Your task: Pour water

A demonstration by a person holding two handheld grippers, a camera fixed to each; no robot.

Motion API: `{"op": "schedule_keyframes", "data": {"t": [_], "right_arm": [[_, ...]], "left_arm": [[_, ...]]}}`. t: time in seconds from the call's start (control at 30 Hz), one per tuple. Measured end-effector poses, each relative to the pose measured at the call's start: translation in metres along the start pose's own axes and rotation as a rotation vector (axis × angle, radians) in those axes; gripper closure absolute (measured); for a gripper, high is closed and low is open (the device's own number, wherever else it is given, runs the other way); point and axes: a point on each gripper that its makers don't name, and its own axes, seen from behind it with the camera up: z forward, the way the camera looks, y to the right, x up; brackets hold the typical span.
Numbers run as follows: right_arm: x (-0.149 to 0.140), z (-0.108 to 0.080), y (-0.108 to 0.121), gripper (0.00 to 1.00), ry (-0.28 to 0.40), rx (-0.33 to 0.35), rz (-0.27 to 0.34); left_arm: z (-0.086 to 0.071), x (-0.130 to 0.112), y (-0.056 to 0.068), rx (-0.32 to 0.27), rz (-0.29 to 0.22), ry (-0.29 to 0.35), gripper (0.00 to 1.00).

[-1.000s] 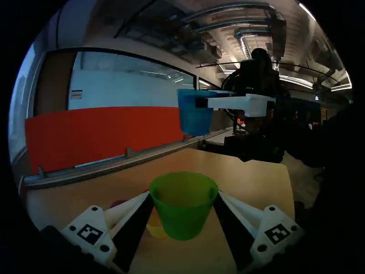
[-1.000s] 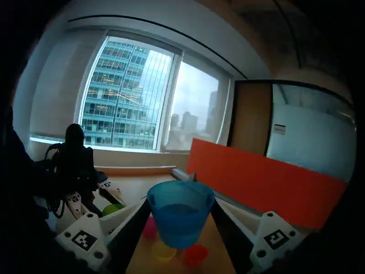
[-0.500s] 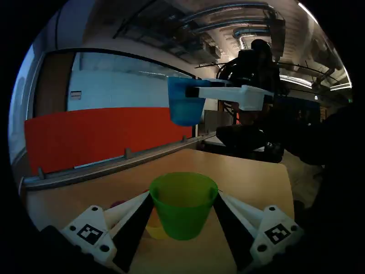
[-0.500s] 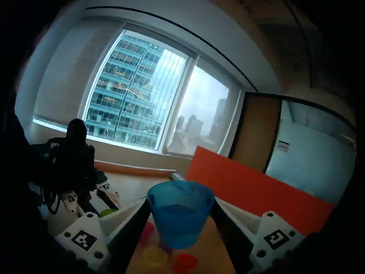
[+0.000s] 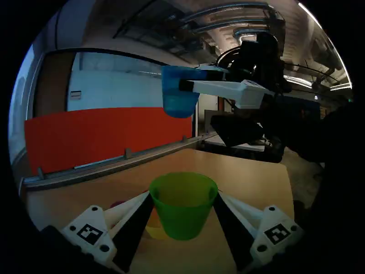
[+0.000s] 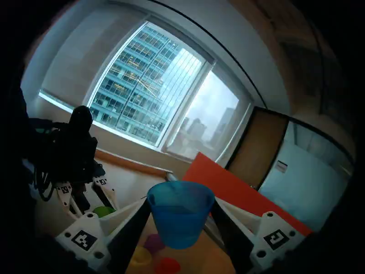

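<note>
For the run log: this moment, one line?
left gripper: shut on green cup | right gripper: shut on blue cup, water inside, held higher than green cup | pour: not started

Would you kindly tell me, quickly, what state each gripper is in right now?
Left gripper: closed, holding the green cup.
Right gripper: closed, holding the blue cup.
</note>
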Motion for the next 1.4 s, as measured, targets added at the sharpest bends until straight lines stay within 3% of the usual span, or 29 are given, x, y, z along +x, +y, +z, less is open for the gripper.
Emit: {"op": "schedule_keyframes", "data": {"t": [0.77, 1.4], "right_arm": [[0.005, 0.015, 0.020, 0.09, -0.036, -0.035, -0.338], [0.008, 0.020, 0.030, 0.09, -0.060, -0.053, -0.528]], "left_arm": [[0.004, 0.013, 0.008, -0.017, 0.002, 0.016, 0.13], [0.008, 0.018, 0.012, -0.025, 0.008, 0.022, 0.13]]}}
